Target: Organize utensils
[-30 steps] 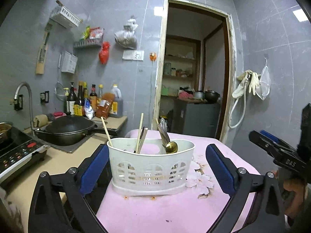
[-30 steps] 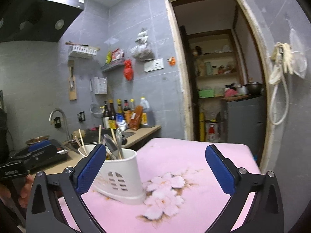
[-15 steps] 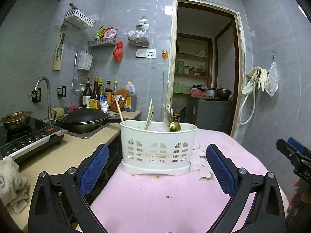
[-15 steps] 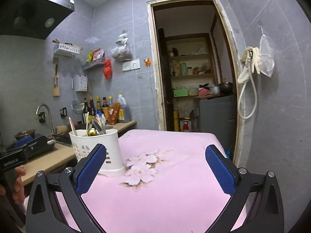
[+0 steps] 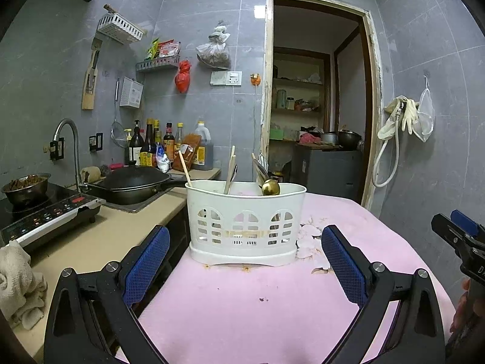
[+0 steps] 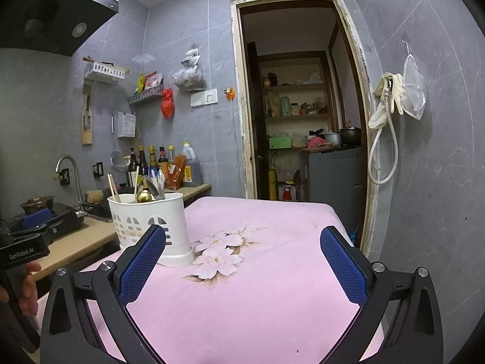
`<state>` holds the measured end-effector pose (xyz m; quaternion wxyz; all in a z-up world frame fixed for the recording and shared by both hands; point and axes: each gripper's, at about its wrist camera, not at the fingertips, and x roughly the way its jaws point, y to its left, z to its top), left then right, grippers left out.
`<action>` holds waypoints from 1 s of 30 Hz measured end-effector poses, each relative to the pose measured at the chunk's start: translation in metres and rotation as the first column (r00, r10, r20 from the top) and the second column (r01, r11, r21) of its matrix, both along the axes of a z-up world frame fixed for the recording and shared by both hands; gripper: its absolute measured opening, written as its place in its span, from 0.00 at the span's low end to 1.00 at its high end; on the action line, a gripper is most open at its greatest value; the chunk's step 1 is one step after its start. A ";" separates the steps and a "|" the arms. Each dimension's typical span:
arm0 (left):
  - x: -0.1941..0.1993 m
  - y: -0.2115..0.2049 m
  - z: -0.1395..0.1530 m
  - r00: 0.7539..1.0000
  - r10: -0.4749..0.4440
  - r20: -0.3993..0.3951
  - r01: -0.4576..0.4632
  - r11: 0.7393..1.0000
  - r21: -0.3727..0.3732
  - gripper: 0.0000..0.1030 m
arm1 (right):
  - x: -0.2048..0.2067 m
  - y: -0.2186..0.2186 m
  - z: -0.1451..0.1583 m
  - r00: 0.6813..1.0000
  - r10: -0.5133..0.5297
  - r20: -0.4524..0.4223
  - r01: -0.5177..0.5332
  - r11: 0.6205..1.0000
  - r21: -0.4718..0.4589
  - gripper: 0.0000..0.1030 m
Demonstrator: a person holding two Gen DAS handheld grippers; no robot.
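Observation:
A white slotted utensil holder [image 5: 245,223] stands on the pink flowered tablecloth [image 5: 242,309]. Chopsticks [image 5: 229,170], a gold spoon [image 5: 270,187] and metal utensils stick up out of it. My left gripper [image 5: 245,261] is open and empty, a short way in front of the holder. In the right wrist view the holder [image 6: 150,224] is at the left, behind the left finger [image 6: 142,262]. My right gripper [image 6: 242,264] is open and empty over the cloth, and it also shows at the right edge of the left wrist view [image 5: 460,236].
A beige counter [image 5: 91,242] lies left of the table, with an induction cooker [image 5: 45,212], a black wok [image 5: 133,183], a tap [image 5: 66,145] and sauce bottles [image 5: 157,145]. A white rag [image 5: 18,285] lies at its near end. An open doorway [image 5: 315,115] is behind.
Both grippers have drawn back and lowered from the holder, so it looks smaller and more level. The right gripper has swung away to the right. Both stayed open and empty.

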<state>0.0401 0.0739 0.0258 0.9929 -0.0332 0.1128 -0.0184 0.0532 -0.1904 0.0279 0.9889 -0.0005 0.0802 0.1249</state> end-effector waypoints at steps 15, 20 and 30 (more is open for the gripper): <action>0.000 0.001 -0.002 1.000 -0.003 -0.006 0.003 1.000 -0.005 0.95 | -0.001 0.001 -0.001 1.000 0.001 -0.002 -0.001 1.000 0.001 1.00; -0.002 0.003 -0.003 1.000 -0.002 -0.010 0.002 1.000 -0.008 0.95 | -0.001 0.002 0.000 1.000 0.000 -0.001 0.000 1.000 0.001 1.00; -0.001 0.006 -0.004 1.000 -0.006 -0.022 0.006 1.000 -0.014 0.95 | -0.001 0.002 -0.001 1.000 0.001 -0.003 -0.001 1.000 0.001 1.00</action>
